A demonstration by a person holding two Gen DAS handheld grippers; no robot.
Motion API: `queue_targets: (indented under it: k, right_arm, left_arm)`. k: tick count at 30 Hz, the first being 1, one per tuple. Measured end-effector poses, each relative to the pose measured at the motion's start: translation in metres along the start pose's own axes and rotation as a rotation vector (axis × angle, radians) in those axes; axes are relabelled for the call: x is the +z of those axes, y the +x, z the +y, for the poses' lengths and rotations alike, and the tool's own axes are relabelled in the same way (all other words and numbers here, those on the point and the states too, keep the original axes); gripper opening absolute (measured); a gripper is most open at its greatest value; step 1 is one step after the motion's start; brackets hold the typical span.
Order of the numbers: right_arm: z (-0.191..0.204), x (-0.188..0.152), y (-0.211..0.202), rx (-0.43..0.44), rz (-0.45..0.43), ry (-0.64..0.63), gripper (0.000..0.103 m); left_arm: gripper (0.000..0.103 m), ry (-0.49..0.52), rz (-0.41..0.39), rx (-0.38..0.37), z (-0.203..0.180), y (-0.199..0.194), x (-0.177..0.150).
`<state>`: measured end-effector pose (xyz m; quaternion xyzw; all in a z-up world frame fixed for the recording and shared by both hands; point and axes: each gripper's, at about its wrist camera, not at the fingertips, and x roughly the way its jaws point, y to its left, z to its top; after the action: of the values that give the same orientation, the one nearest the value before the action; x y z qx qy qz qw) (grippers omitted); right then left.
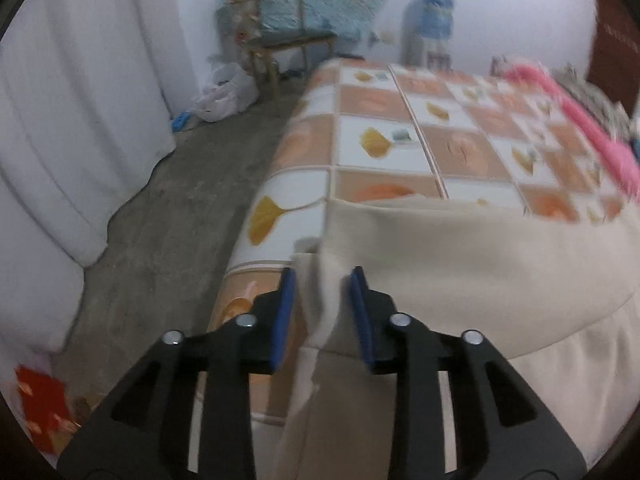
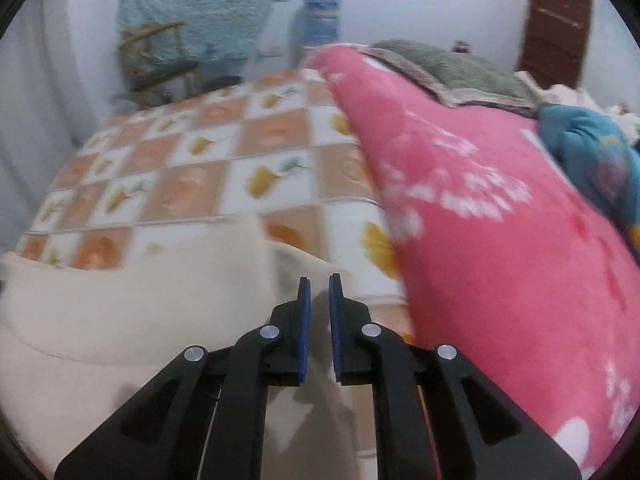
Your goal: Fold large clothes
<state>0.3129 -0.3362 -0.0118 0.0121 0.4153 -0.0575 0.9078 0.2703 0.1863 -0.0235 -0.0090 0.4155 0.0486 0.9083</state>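
The cream garment (image 1: 460,264) lay across the near end of the bed (image 1: 400,120) (its cover checked orange and white). The left gripper (image 1: 323,280) stood apart around a loose fold; the right gripper (image 2: 319,286), slightly parted, gripped nothing, beside a pink blanket (image 2: 500,240).

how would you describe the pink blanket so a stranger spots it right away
Start at the bed with its orange and white checked cover. The pink blanket is heaped along its right side. Unlike the plain cream garment beside it, it is bright pink with white print.
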Motion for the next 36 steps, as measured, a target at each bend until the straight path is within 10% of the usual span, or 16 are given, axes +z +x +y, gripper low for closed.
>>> queue_targets:
  k: [5,10,14,23,31,36]
  right_arm:
    - [0.004,-0.019,-0.047,0.082,-0.089,-0.05,0.024]
    - [0.021,-0.054,-0.066,0.232,-0.042,-0.139,0.026]
    - [0.002,-0.09,-0.049,0.251,0.087,-0.053,0.026]
    - [-0.042,-0.12,-0.105,0.158,0.039,0.127,0.028]
    - [-0.007,-0.14,-0.139,0.192,-0.013,0.108,0.066]
    - [0.028,-0.158,-0.15,0.201,-0.011,0.071,0.073]
  left_arm:
    - [0.034,0.021,-0.124,-0.088,-0.002,-0.055,-0.003]
    - [0.046,0.029,-0.059,-0.269,-0.016,-0.07,-0.029]
    - [0.052,0.002,0.099,-0.162,-0.018,-0.036,-0.068]
    - [0.071,-0.057,-0.068,-0.102,-0.001,-0.117,-0.101]
    - [0.09,-0.04,-0.109,-0.145,-0.041,-0.163,-0.12]
    - [0.094,-0.054,-0.128,-0.095,-0.067,-0.182,-0.132]
